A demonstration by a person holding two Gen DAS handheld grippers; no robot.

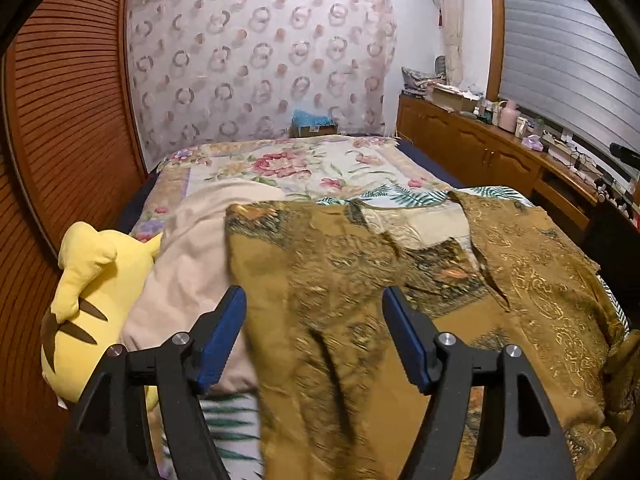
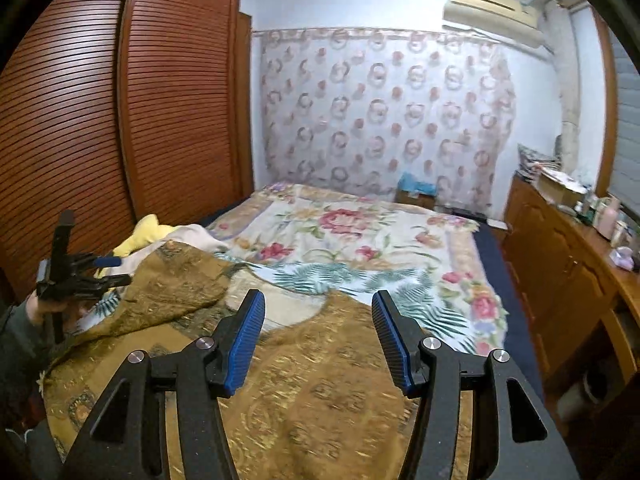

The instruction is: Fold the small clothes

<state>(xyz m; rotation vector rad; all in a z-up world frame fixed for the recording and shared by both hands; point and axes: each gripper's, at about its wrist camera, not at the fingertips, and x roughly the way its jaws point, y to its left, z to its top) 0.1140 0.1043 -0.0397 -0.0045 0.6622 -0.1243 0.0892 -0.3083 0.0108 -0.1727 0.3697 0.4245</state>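
At the far left of the bed [image 1: 280, 168] lies a yellow plush toy [image 1: 96, 292], with a beige blanket [image 1: 188, 248] just beside it. Next comes the golden-brown patterned garment [image 1: 328, 288], spread across the near part of the floral bedspread. Its left portion looks turned over onto the middle, a raised flap with a soft edge, while the right portion [image 1: 540, 280] lies flatter, a pale lining showing between them. The left gripper [image 1: 314, 336] hangs over that folded flap with its jaws apart and no cloth pinched. Further right, the right gripper [image 2: 318, 338] hovers above the garment's right side, jaws likewise apart and empty. Judging from this, one side fold seems laid and let go. The other side, and the final fold into a compact shape, seem left to do.
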